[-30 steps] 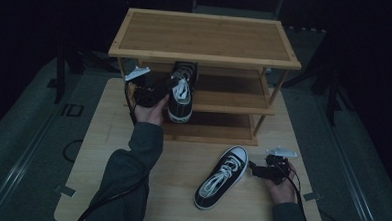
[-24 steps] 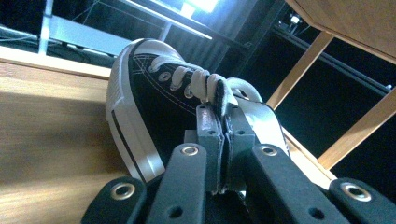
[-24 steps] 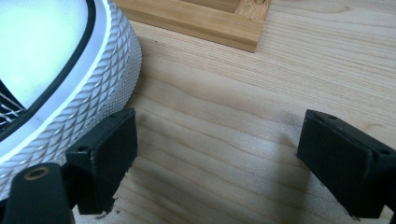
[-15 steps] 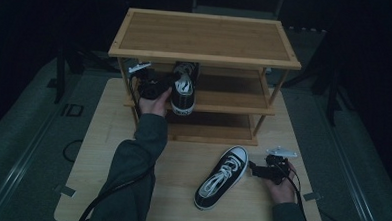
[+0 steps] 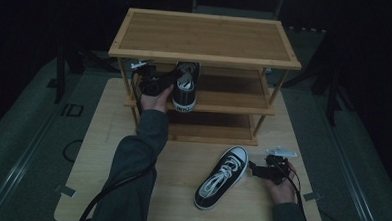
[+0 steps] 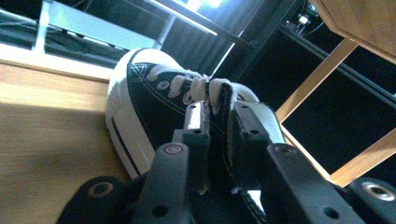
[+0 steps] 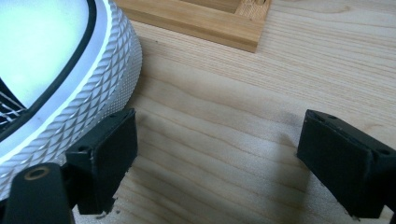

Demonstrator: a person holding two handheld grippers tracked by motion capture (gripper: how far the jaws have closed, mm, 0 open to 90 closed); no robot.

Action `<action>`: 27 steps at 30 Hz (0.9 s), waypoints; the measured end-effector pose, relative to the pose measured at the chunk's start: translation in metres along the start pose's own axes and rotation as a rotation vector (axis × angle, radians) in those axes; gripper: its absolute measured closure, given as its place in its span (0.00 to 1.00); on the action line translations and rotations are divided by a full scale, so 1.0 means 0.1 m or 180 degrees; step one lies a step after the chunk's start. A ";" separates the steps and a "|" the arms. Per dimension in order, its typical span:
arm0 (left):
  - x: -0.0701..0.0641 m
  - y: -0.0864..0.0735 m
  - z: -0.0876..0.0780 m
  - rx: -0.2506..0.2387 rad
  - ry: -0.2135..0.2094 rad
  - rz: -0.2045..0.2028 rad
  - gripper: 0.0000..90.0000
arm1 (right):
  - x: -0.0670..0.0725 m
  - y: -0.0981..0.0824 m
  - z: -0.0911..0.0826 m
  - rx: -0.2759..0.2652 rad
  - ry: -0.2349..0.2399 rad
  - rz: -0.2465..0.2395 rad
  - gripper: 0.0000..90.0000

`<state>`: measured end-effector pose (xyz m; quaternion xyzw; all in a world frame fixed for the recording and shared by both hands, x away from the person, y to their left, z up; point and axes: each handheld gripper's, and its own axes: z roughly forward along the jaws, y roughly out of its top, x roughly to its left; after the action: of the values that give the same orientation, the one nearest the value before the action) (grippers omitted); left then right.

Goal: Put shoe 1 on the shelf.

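Now the shoe [image 6: 154, 93] sits between the loosening left gripper [image 6: 219, 116].

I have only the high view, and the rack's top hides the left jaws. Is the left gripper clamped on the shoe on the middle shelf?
Observer: The left gripper has just been opening its jaws. The shoe has its laced upper between the pads, but they no longer seem to press on it.
Operator: Is it set down properly?
Observer: Yes, its white sole lies against the shelf board.
Operator: And the other hand?
Observer: The right gripper stands wide open, with only bare table between its jaws. One pad sits close against the ribbed white toe of the sneaker. I cannot tell whether it touches.
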<state>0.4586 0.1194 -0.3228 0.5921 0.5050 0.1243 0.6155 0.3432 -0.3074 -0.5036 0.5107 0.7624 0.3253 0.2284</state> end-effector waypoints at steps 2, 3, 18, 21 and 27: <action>-0.02 -0.01 -0.03 -0.0061 0.0011 -0.0046 0.82 | 0.00 0.00 0.00 0.0002 0.0002 -0.0002 0.13; -0.04 -0.02 -0.04 -0.0119 0.0028 -0.0096 0.80 | 0.00 0.00 0.00 0.0001 0.0002 0.0000 0.13; -0.12 -0.25 -0.40 -0.0224 -0.0082 -0.0023 0.72 | 0.00 0.00 0.00 0.0000 0.0004 -0.0002 0.13; -0.16 -0.27 -0.49 -0.0225 -0.0066 0.0078 0.70 | 0.00 0.00 0.00 0.0000 0.0005 -0.0001 0.13; -0.18 -0.35 -0.61 -0.0240 -0.0123 0.0104 0.69 | 0.00 0.00 0.00 0.0000 0.0004 0.0001 0.13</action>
<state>0.3880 0.1329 -0.3308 0.5790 0.4782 0.1418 0.6449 0.3431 -0.3073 -0.5036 0.5106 0.7625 0.3256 0.2278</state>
